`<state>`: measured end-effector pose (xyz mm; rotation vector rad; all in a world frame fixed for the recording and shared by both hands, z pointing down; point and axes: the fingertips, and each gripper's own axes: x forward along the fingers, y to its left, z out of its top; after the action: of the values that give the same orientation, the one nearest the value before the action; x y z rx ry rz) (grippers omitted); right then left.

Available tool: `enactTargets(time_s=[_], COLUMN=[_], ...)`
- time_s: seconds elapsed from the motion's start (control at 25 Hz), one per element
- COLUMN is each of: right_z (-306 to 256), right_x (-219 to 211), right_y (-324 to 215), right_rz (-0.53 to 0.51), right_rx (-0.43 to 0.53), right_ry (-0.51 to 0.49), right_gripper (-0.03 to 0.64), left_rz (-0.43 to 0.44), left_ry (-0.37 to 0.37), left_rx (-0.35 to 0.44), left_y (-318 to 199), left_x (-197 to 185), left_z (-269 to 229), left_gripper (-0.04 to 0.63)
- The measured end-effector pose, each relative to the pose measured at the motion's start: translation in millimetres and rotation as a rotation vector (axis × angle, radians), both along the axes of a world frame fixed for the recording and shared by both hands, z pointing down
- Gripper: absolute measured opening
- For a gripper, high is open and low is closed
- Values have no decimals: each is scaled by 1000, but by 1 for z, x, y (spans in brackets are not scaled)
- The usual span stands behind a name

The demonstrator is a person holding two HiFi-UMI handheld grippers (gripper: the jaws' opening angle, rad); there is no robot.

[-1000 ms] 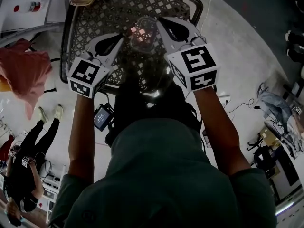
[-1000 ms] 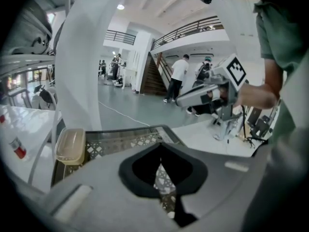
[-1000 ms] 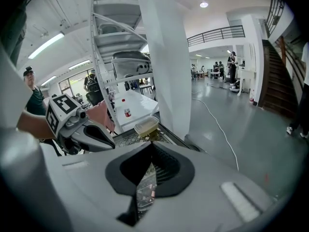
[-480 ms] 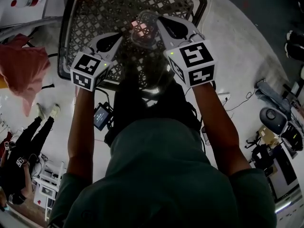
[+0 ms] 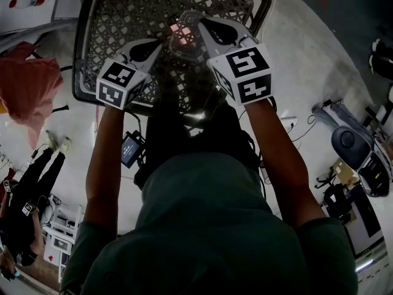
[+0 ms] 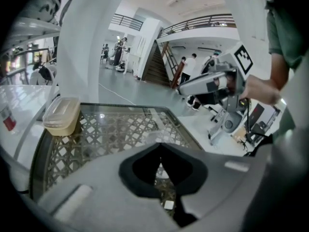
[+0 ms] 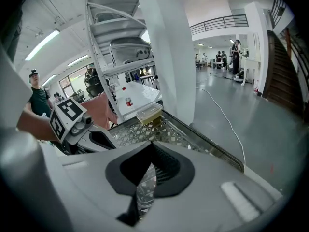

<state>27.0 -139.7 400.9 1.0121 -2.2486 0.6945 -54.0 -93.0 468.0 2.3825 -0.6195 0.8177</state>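
Left arm: bare forearm stretched forward from the body, left gripper [image 5: 158,44] level above the glass table [image 5: 80,60], nose angled inward toward the other gripper, marker cube [image 5: 120,82] facing up.
Right arm: forearm also extended forward. The right gripper [image 5: 198,27] sits slightly further out than the left and angles inward, so the two noses converge. Its marker cube [image 5: 242,72] is tilted up.
Left jaws: clenched, pads meeting at the tip in the left gripper view [image 6: 159,151]. Nothing is pinched; only lattice tabletop shows through the slit.
Right jaws: grasping the clear container [image 5: 184,35]. In the right gripper view [image 7: 147,178] its see-through wall [image 7: 145,190] fills the gap between the pads.
Container vs right jaws: between them, at the tips, held above the tabletop; a pinkish patch shows in it from above.
Container vs left jaws: just ahead of the tips and slightly toward the right gripper. Can't tell if it touches.
Table: dark-rimmed glass over lattice, beneath both sets of jaws, rim [image 7: 207,141] running past the right gripper's outer side.
Lidded box [image 6: 62,116]: far corner of the table, well ahead of the left jaws and off to their outer side.
Pink cloth [image 5: 27,88]: off the table, well out beyond the left gripper's outer side.
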Motion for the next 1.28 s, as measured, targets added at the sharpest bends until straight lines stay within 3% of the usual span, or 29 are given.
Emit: enactTargets(time_s=[0.8,1.0,1.28], right_z=[59,86,100], right_x=[5,-9,-26], right_y=[9,28,36], right_rz=[-3,-31,-61], right_rx=[-146,-236,-272], right_ry=[-3,-23,-41], right_gripper=[8,8,8], left_rz=[46,64,75], left_ry=[14,14,24], left_rx=[-142,-183,-202], left_y=[25,37,40], left_x=[29,35,41], left_z=[46,64,76], left_gripper=[2,2,2])
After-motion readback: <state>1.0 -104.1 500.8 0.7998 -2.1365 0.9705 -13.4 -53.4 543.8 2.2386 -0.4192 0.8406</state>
